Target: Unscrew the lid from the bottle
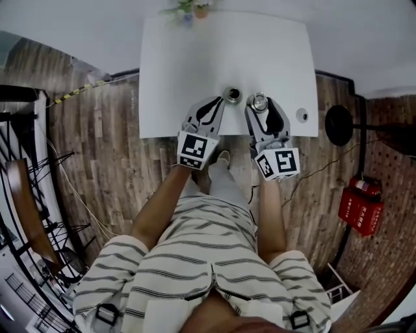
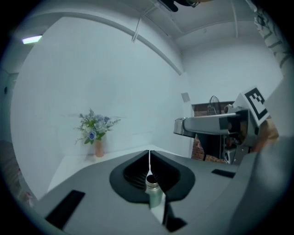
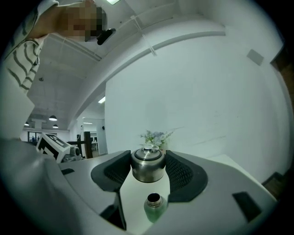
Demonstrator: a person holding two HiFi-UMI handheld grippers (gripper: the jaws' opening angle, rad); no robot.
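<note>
A green metal bottle (image 1: 231,95) stands upright near the front edge of the white table (image 1: 195,58), its neck open. Its steel lid (image 1: 260,101) is off the bottle, and my right gripper (image 1: 260,107) is shut on it just right of the bottle. In the right gripper view the lid (image 3: 148,169) sits clamped between the black pads (image 3: 181,173), with the bottle (image 3: 154,207) below it. My left gripper (image 1: 216,104) is shut with nothing in it, just left of the bottle. In the left gripper view the jaws meet above the bottle (image 2: 155,193).
A small vase of flowers (image 1: 193,8) stands at the table's far edge. A small round object (image 1: 301,116) lies near the front right corner. On the wood floor at the right are a black round base (image 1: 338,125) and a red box (image 1: 361,205).
</note>
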